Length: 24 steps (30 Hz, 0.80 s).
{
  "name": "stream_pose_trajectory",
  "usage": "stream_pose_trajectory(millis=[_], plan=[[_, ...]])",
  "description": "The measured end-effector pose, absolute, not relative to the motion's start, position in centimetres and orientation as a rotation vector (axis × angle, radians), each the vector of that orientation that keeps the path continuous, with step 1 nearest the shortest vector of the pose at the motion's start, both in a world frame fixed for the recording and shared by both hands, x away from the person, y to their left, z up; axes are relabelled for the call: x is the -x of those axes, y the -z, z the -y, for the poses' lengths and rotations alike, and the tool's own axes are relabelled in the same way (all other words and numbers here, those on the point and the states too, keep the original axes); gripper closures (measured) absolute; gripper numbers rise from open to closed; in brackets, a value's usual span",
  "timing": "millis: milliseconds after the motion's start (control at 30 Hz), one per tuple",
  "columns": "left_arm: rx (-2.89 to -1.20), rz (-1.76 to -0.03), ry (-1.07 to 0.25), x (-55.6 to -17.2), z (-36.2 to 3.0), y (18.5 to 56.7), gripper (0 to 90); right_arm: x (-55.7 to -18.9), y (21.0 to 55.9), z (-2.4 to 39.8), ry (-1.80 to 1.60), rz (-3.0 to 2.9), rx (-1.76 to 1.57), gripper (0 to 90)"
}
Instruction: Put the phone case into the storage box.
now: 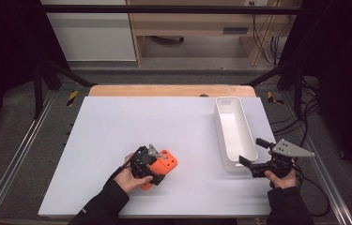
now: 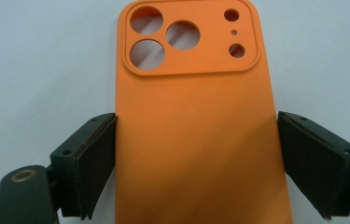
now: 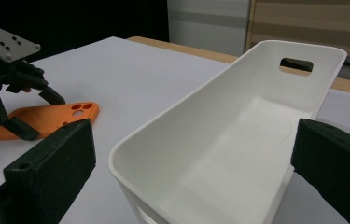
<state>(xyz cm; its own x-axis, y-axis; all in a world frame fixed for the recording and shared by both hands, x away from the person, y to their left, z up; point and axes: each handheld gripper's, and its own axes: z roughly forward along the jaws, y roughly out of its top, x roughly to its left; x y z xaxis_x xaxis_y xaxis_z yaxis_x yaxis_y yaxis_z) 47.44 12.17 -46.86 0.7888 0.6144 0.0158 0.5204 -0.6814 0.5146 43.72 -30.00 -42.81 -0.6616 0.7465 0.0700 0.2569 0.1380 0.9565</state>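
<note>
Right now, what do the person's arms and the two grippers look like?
Both forearms wear black sleeves. The left gripper has black wedge-shaped jaws with flat pads, screw holes and a brass-coloured ring on its body. The right gripper is black too, topped by a grey three-cornered plate with small holes, and trails a black cable.

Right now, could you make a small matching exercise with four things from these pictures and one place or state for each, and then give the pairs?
Things:
1. phone case
2. bin
3. left gripper
4. right gripper

States:
A. white, empty, on the right of the table
B. jaws wide open near the bin's end
C. orange, flat on the table
D. jaws against the case's long edges

Pairs: 1-C, 2-A, 3-D, 4-B
</note>
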Motion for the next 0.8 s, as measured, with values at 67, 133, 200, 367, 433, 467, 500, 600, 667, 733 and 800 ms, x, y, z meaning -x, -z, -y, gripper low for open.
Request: stream_pose_trajectory(millis=[67, 133, 200, 367, 433, 467, 500, 600, 667, 733, 800], plan=[[-2.485, -0.851, -0.256, -47.45, -12.13, 46.84, 14.0, -43.72, 42.81, 30.00, -1.541, -1.995, -0.962, 0.4], [-2.488, -0.855, -0.255, -47.47, -12.10, 46.82, 14.1, -43.74, 42.81, 30.01, -1.541, -1.994, -0.959, 0.4], [-2.490, -0.858, -0.253, -47.50, -12.09, 46.80, 14.3, -43.72, 42.80, 30.01, -1.542, -1.994, -0.961, 0.4], [-2.491, -0.858, -0.251, -47.54, -12.08, 46.78, 14.5, -43.71, 42.79, 30.02, -1.546, -1.992, -0.962, 0.4], [-2.491, -0.857, -0.250, -47.55, -12.10, 46.77, 14.6, -43.71, 42.79, 30.02, -1.545, -1.994, -0.962, 0.4], [-2.492, -0.856, -0.250, -47.55, -12.09, 46.77, 14.7, -43.71, 42.78, 30.01, -1.546, -1.994, -0.961, 0.4], [-2.492, -0.856, -0.250, -47.55, -12.08, 46.77, 14.8, -43.72, 42.78, 30.02, -1.546, -1.993, -0.962, 0.4], [-2.491, -0.860, -0.251, -47.55, -12.07, 46.75, 14.9, -43.71, 42.78, 30.02, -1.547, -1.994, -0.961, 0.4], [-2.491, -0.860, -0.251, -47.54, -12.06, 46.74, 15.0, -43.72, 42.79, 30.02, -1.547, -1.994, -0.961, 0.4], [-2.494, -0.857, -0.251, -47.54, -12.06, 46.72, 15.1, -43.72, 42.78, 30.02, -1.547, -1.994, -0.962, 0.4], [-2.496, -0.857, -0.250, -47.54, -12.04, 46.69, 15.2, -43.72, 42.78, 30.01, -1.548, -1.995, -0.960, 0.4]])
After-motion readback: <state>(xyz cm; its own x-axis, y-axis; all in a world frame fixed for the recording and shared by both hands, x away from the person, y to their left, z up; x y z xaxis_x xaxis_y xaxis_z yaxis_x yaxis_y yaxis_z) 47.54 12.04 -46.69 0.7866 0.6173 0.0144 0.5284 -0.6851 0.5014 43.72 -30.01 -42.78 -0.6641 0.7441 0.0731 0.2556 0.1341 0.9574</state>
